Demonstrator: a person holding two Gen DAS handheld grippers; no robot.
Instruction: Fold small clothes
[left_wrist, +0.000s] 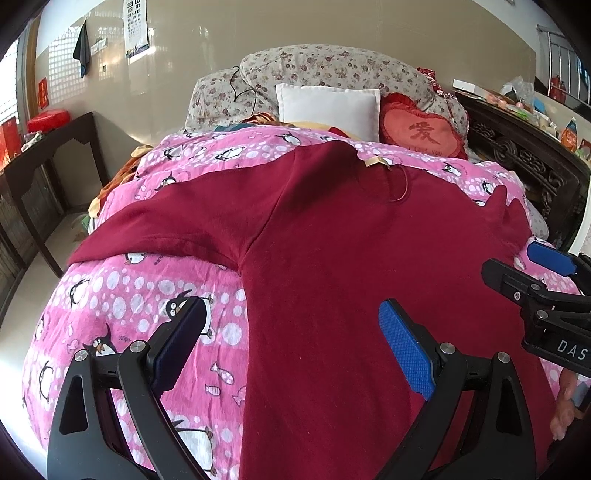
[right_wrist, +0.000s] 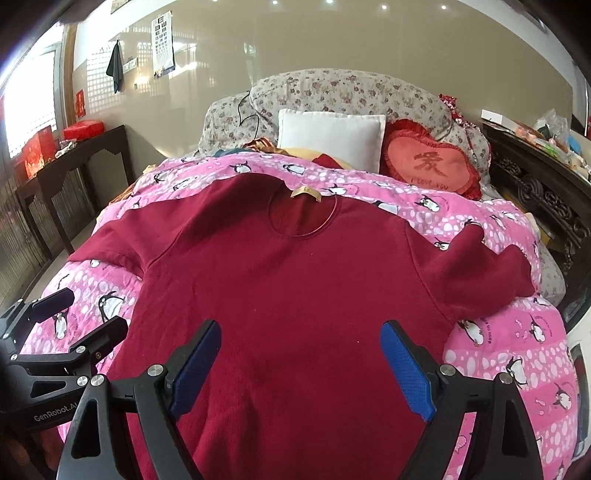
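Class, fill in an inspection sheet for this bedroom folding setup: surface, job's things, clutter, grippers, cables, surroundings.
Surface: pink penguin-print quilt covering a bed.
Job's things: dark red long-sleeved top spread flat, neck away from the cameras, sleeves out sideways, right sleeve end rumpled; unfolded.
Clutter: white pillow, red heart cushion, floral bedding at the head.
Grippers: left gripper and right gripper above the hem, jaws open, holding nothing.
Cables: thin black cord on the floral bedding.
Surroundings: dark side table with red boxes, wall chart.

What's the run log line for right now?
stage: start | shirt: flat on blanket | left tongs: open | right tongs: open
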